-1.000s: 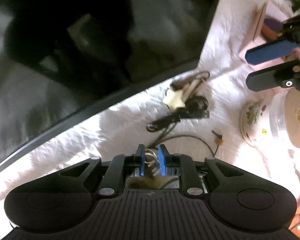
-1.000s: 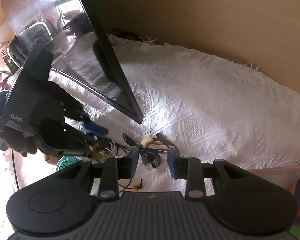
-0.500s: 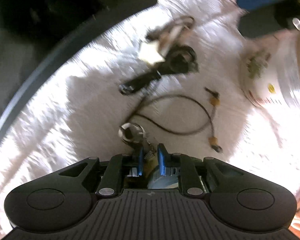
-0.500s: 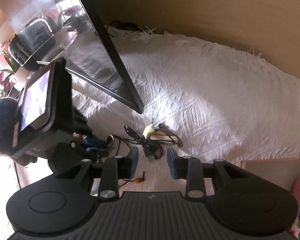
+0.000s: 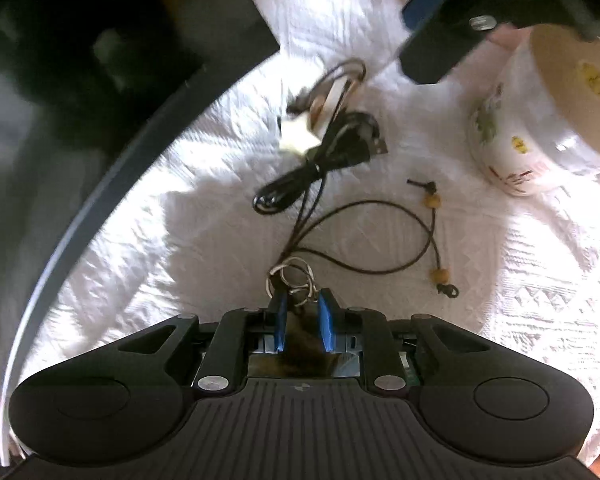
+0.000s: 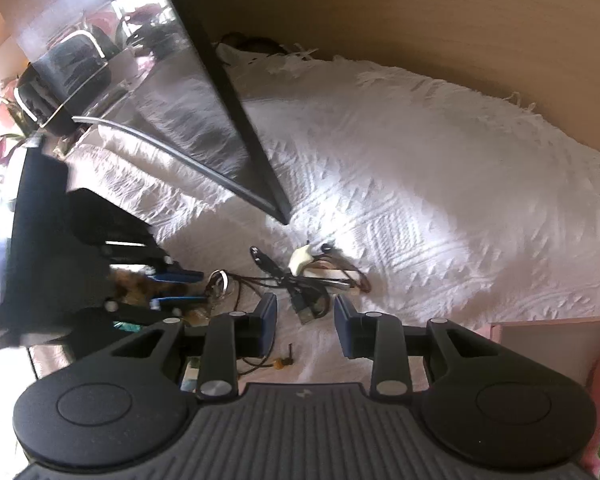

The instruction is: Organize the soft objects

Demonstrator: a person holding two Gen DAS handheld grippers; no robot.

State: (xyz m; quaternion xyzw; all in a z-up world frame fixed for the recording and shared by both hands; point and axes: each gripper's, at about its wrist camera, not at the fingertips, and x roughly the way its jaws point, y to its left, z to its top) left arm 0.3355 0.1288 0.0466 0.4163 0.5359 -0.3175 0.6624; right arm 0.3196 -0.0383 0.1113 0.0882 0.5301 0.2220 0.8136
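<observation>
My left claw (image 5: pixel 302 322) points down with its jaws opening around a brown furry keychain (image 5: pixel 300 332), whose rings (image 5: pixel 296 280) rest on the white cloth (image 5: pixel 180 240). My right claw (image 6: pixel 306 322) hangs partly open and empty just above the black cable bundle (image 6: pixel 300 296) (left claw's tuft well to its left).

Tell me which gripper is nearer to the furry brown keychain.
Left. The left gripper has the furry brown keychain between its opening jaws; the right gripper hovers off to the side, over the black USB cable.

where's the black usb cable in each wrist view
Left wrist: black USB cable upper centre, beyond the left gripper.
Right wrist: just past the right gripper, centre.
Shared landmark: the cream star-shaped piece touching the cable.
</observation>
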